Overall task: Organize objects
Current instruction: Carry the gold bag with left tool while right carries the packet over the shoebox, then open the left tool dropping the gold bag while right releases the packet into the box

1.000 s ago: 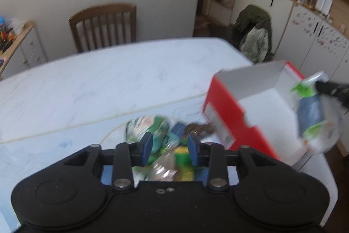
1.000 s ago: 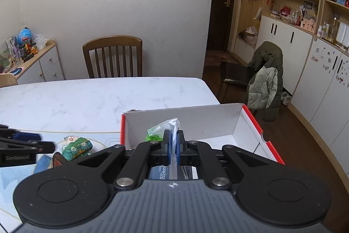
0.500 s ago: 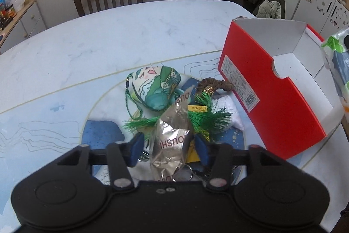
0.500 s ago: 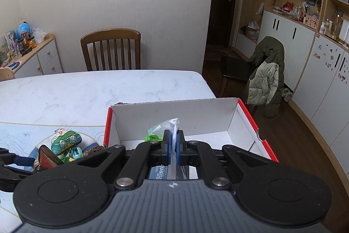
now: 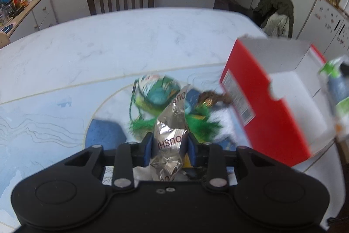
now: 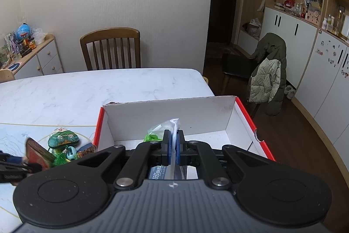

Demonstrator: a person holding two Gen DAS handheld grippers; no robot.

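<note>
My left gripper point(image 5: 170, 141) is shut on a crumpled silver foil snack packet point(image 5: 172, 121), held just above a pile on the table. In that pile lie a green patterned pouch point(image 5: 156, 92), green tassels point(image 5: 202, 126) and a brown hair tie point(image 5: 210, 99). An open red box point(image 5: 261, 108) with a white inside stands to the right of the pile. My right gripper point(image 6: 173, 139) is shut on the plastic wrap of a tissue pack point(image 6: 162, 170), which hangs over the inside of the red box point(image 6: 174, 115). In the right wrist view the left gripper point(image 6: 13, 169) shows at the far left with the packet point(image 6: 36, 151).
The white marble table point(image 5: 130, 40) has a blue patterned mat point(image 5: 43, 119) under the pile. A wooden chair point(image 6: 110, 49) stands at the far side. A dark chair with a jacket point(image 6: 268, 71) stands on the floor to the right, near white cabinets.
My left gripper's jaws were open around the foil packet; they have shut on it and raised it. The right gripper holds the tissue pack over the box, almost still.
</note>
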